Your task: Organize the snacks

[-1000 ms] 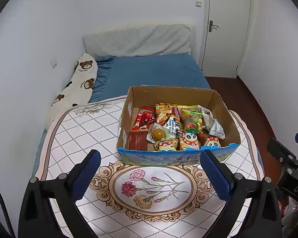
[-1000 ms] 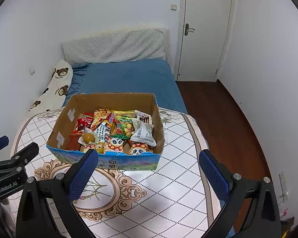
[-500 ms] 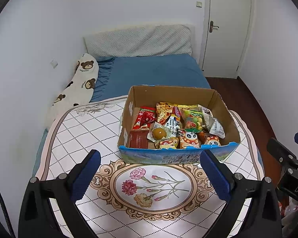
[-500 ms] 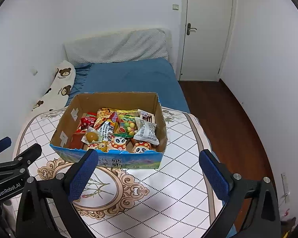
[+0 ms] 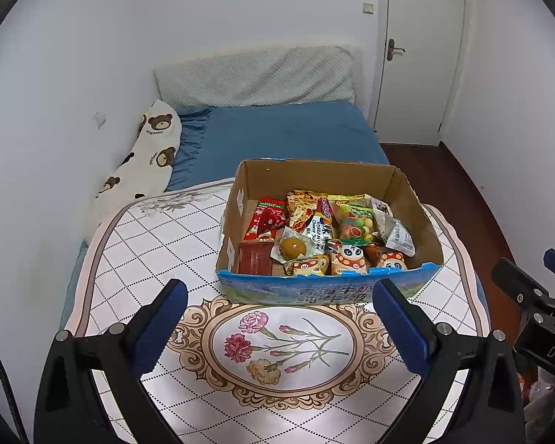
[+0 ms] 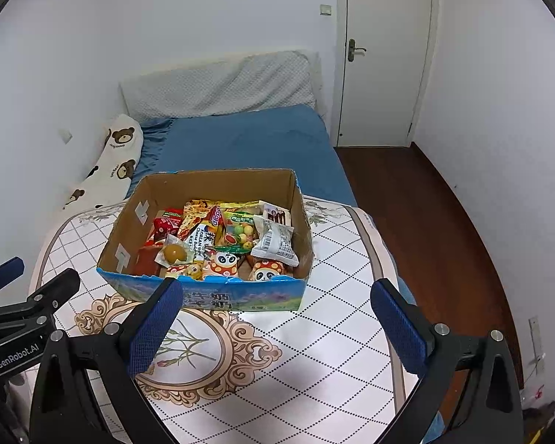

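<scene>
A cardboard box point(image 5: 316, 175) point(image 6: 218, 183) with a blue printed front stands on the table, packed with several snack packets: panda-face packs point(image 5: 347, 259) point(image 6: 224, 264), a round yellow cake in clear wrap point(image 5: 292, 247) point(image 6: 174, 253), a red pack point(image 5: 268, 218) and a white pack point(image 6: 275, 242). My left gripper point(image 5: 279, 323) hangs open over the flower medallion, just short of the box front. My right gripper point(image 6: 273, 323) is open too, level with the box's right front corner. Both hold nothing.
The table point(image 5: 137, 255) has a white diamond-pattern cloth with a floral oval point(image 5: 277, 344). Behind it lies a blue bed point(image 5: 277, 137) with a bear-print pillow point(image 5: 148, 159). A white door point(image 6: 384, 55) and brown floor point(image 6: 425, 222) are to the right.
Both grippers have drawn back slightly from the box, which now sits a little higher and smaller in each view. Both stay open and nothing in the box has moved.
</scene>
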Available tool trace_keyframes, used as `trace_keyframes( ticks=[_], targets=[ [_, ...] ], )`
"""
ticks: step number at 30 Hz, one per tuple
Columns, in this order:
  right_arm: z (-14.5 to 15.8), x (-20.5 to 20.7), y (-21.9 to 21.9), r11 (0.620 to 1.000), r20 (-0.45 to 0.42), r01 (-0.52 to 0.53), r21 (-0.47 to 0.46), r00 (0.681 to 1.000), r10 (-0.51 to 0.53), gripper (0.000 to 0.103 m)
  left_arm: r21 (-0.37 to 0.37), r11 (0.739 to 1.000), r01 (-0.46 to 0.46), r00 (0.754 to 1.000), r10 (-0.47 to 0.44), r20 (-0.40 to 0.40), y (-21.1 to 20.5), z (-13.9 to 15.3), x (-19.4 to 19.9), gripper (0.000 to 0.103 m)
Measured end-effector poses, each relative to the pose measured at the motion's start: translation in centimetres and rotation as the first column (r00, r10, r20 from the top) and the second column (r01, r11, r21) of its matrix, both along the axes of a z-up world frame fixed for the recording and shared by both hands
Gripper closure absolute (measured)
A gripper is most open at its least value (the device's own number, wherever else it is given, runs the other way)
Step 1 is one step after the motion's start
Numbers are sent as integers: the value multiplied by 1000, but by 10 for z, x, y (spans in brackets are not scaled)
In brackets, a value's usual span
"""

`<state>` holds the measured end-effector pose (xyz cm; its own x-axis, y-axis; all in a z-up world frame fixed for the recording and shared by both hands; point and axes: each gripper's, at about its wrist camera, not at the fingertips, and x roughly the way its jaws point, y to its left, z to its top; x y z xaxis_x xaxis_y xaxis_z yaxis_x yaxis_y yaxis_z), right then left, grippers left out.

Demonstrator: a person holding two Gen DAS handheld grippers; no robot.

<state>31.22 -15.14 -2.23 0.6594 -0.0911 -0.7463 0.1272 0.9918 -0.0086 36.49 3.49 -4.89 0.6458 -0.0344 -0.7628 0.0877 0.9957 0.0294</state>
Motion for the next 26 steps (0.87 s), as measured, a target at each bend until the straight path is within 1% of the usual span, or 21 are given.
trace_keyframes(
  ticks=[18, 26],
  targets=[
    [2, -5, 1, 1000, 6, -1, 4, 1000, 1, 0, -1, 1000, 7, 1000, -7, -4, 0, 1, -2, 0],
    [2, -5, 1, 1000, 7, 0, 5, 1000, 0, 0, -3, 1000, 11, 1000, -11, 14, 1, 3, -3, 0]
  ],
)
